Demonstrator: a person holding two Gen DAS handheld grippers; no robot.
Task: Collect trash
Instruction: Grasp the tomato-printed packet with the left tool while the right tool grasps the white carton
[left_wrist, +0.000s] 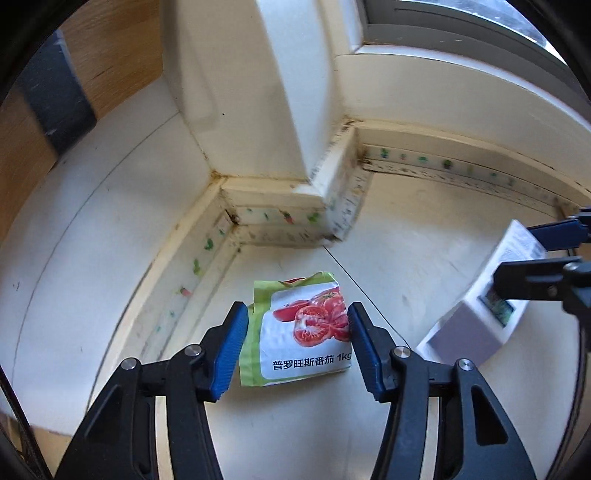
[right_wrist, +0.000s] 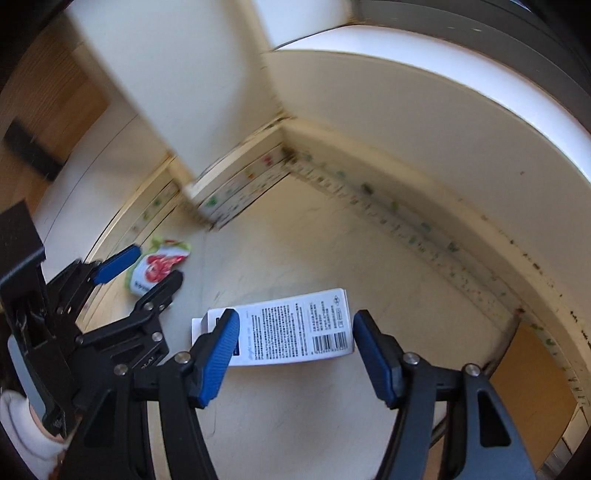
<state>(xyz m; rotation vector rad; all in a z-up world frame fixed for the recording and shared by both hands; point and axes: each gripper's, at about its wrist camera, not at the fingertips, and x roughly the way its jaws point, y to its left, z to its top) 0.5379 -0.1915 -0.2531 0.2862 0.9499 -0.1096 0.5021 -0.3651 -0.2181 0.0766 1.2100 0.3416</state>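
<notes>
Both tongs are lined up for a pickup, each over its own piece of trash on the off-white surface (left_wrist: 406, 229) that runs into a corner under the window frame. The left tongs (left_wrist: 297, 347) stand spread wide, the crumpled green-and-white plastic tomato bag printed with red tomatoes (left_wrist: 306, 332) lying flat between the blue pads, which seem not to touch it yet. The right tongs (right_wrist: 295, 354) are likewise spread, straddling the white rectangular cardboard box with black print and a barcode (right_wrist: 295, 328), which lies on its side just beside the bag's patch of surface; the left pad overlaps its near end, though contact cannot be confirmed. The step in hand looks like the approach before the grasp. The next move probably calls for lowering each pair a little further and squeezing: gently on the limp bag, which may slip or bunch, and squarely across the box's narrow sides.
</notes>
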